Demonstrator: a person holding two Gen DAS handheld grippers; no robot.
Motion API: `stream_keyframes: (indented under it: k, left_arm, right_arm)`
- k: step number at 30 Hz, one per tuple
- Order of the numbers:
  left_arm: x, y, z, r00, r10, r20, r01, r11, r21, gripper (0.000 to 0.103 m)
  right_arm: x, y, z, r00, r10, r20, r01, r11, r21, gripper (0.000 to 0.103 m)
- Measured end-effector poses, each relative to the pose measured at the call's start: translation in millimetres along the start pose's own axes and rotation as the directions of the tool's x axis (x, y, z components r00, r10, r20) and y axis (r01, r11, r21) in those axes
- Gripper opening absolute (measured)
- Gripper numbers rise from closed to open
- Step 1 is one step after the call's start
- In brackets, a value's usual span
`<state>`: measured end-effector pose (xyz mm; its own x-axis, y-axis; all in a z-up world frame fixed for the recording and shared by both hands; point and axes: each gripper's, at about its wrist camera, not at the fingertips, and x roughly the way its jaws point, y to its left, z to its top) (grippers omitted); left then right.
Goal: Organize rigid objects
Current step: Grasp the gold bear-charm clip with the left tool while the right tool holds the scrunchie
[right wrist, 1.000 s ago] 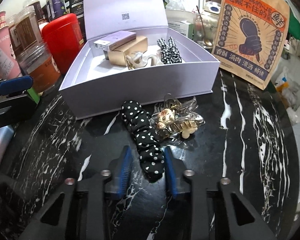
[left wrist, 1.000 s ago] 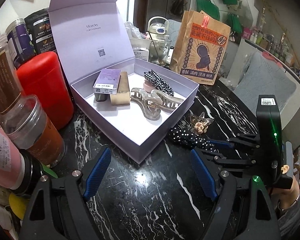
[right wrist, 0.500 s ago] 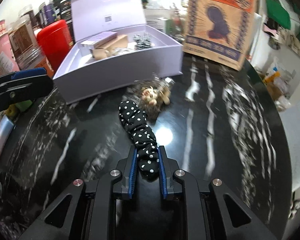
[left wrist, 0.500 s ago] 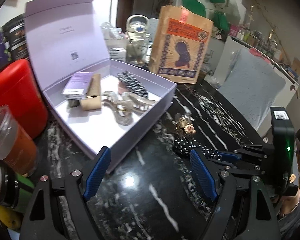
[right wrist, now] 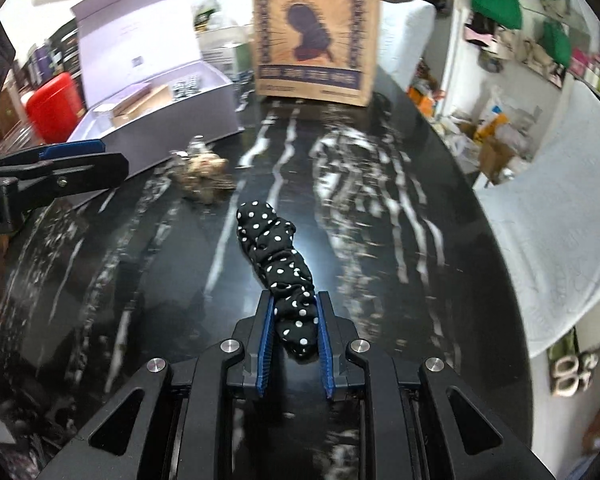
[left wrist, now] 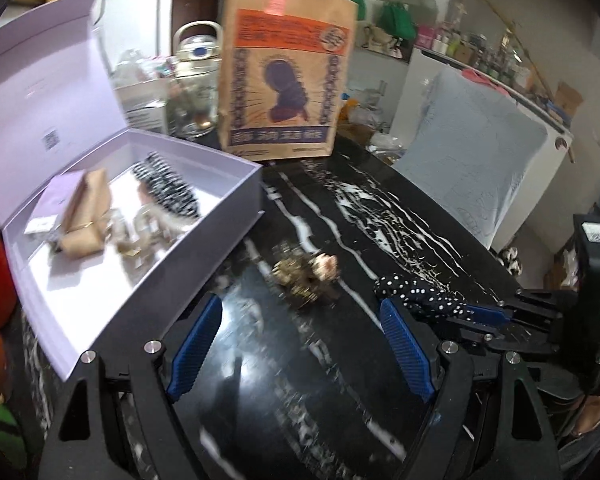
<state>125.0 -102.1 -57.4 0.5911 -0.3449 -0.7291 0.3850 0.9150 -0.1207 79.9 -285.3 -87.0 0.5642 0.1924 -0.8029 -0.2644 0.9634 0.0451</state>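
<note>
So the right gripper [right wrist: 294, 334] is clamped down on one end of a black polka-dot scrunchie [right wrist: 278, 252], and the rest of it sticks out forward over the black marble table [right wrist: 380, 200]. The left gripper [left wrist: 300, 344] has its jaws standing wide apart with nothing between them, just hanging over the tabletop. A gold hair claw with a little charm on it [left wrist: 306, 276] lies on the marble between the scrunchie and the lilac box [left wrist: 148, 276], near the box's front corner. The box has its lid propped up and already holds a checkered scrunchie [left wrist: 166, 190], a couple of small cartons and a pale claw clip, though that part is pretty blurry. A brown paper bag [left wrist: 286, 76] stands behind it all.
</note>
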Motion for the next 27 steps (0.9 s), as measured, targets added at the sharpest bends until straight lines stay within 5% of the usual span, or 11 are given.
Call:
stream_keyframes:
  k: [5, 10, 24, 27]
  left_arm:
    - [25.0, -10.7, 9.0, 0.998, 0.005, -0.06, -0.002, 0.999, 0.049, 0.082]
    - [41.0, -11.6, 14.3, 0.995, 0.01, -0.095, -0.005, 0.998, 0.059, 0.082]
    - [73.7, -12.6, 14.2, 0.988, 0.03, -0.15, -0.014, 0.994, 0.106, 0.082]
    - [74.3, -12.3, 14.2, 0.99, 0.037, -0.134, -0.022, 0.994, 0.111, 0.071]
  right_arm:
    - [0.0, -11.0, 0.4, 1.0, 0.007, 0.005, -0.007, 1.0, 0.017, 0.023]
    - [4.8, -11.1, 3.9, 1.0, 0.007, 0.01, -0.007, 1.0, -0.008, 0.054]
    - [17.4, -12.6, 17.8, 1.0, -0.001, 0.018, 0.001, 1.0, -0.018, 0.055]
    - [18.4, -11.8, 18.5, 1.0, -0.006, 0.018, 0.006, 1.0, -0.021, 0.055]
